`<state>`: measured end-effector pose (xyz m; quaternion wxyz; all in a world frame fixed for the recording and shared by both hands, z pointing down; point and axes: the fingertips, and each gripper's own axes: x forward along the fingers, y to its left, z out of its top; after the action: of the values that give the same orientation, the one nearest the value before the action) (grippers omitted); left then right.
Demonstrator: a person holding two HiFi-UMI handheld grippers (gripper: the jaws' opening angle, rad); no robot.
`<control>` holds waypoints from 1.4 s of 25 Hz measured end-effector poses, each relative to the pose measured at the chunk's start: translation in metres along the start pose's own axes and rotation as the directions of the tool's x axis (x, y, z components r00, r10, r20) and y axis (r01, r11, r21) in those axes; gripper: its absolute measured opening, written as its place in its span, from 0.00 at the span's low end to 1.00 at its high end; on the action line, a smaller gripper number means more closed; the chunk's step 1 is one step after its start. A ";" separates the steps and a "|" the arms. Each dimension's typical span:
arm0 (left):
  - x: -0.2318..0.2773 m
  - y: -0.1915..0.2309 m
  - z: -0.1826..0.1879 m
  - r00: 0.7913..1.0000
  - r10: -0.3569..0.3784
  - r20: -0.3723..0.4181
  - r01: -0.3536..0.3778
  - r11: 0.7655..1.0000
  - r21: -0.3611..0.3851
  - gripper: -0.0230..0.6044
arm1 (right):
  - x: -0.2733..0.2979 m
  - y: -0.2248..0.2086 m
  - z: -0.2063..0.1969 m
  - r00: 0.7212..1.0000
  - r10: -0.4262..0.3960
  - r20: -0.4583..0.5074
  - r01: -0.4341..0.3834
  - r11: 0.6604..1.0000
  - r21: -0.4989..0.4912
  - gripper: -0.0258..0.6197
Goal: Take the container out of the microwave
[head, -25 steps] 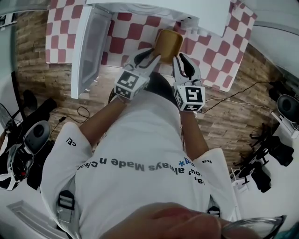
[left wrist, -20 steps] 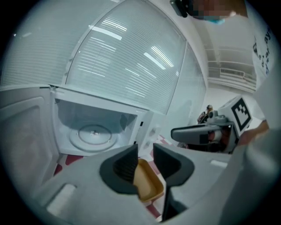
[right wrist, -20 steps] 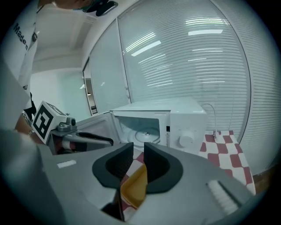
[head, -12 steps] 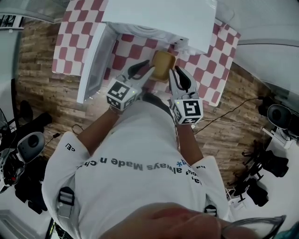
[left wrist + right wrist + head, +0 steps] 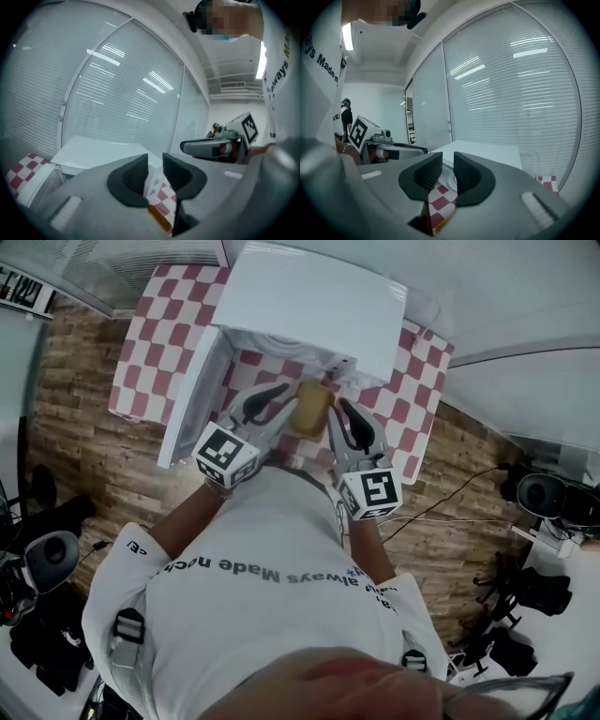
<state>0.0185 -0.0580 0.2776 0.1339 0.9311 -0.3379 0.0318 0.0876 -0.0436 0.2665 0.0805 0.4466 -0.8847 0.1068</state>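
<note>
Container [image 5: 310,409]: tan, held up between the two grippers, outside the open microwave [image 5: 314,306] and just in front of it, above the checked cloth [image 5: 155,343].
Left pads [image 5: 132,177]: only a narrow gap apart, having just been closing; the container's orange edge sits low in that gap.
Left gripper [image 5: 155,161]: clamped on the container's left side, pointing roughly level toward the microwave.
Right pads [image 5: 467,177]: a narrow slit apart, with the container's edge showing at the bottom of the slit.
Right gripper [image 5: 448,160]: gripping the container's right side, facing the left gripper across it.
Marker cubes: one [image 5: 225,454] behind the left jaws, one [image 5: 368,493] behind the right.
Door [image 5: 190,390]: white, swung wide open at the microwave's left in the head view.
Cloth: red and white squares, under the microwave.
Floor [image 5: 75,446]: wood planks around the table.
Shirt [image 5: 253,568]: white with printed words, filling the lower head view.
</note>
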 end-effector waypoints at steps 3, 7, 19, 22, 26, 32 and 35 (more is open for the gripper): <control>-0.004 -0.004 0.018 1.000 -0.007 0.019 0.006 1.000 0.008 0.20 | -0.006 0.004 0.021 1.000 0.015 0.025 -0.015 1.000 -0.017 0.16; -0.009 -0.011 0.039 0.999 -0.018 0.040 0.017 1.000 0.024 0.20 | -0.013 0.010 0.047 0.997 0.051 0.059 -0.049 0.998 -0.037 0.15; -0.008 -0.035 0.084 0.992 -0.088 0.092 0.083 0.995 0.057 0.20 | -0.031 0.017 0.103 0.988 0.079 0.135 -0.065 0.992 -0.105 0.14; -0.003 -0.036 0.091 0.990 -0.090 0.108 0.082 0.994 0.071 0.19 | -0.029 0.012 0.104 0.988 0.070 0.136 -0.055 0.992 -0.110 0.13; 0.004 -0.032 0.094 0.990 -0.085 0.111 0.078 0.994 0.072 0.19 | -0.024 0.007 0.105 0.988 0.067 0.137 -0.055 0.995 -0.089 0.13; 0.014 -0.022 0.099 0.990 -0.076 0.123 0.069 0.996 0.058 0.19 | -0.016 -0.006 0.113 0.985 0.055 0.161 -0.041 0.995 -0.086 0.13; 0.019 -0.021 0.101 0.989 -0.077 0.124 0.070 0.996 0.057 0.19 | -0.014 -0.010 0.112 0.986 0.059 0.155 -0.045 0.995 -0.094 0.13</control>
<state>0.0436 -0.0816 0.1787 0.0888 0.9462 -0.3103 -0.0230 0.0988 -0.0683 0.1561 0.0276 0.4263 -0.9035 0.0335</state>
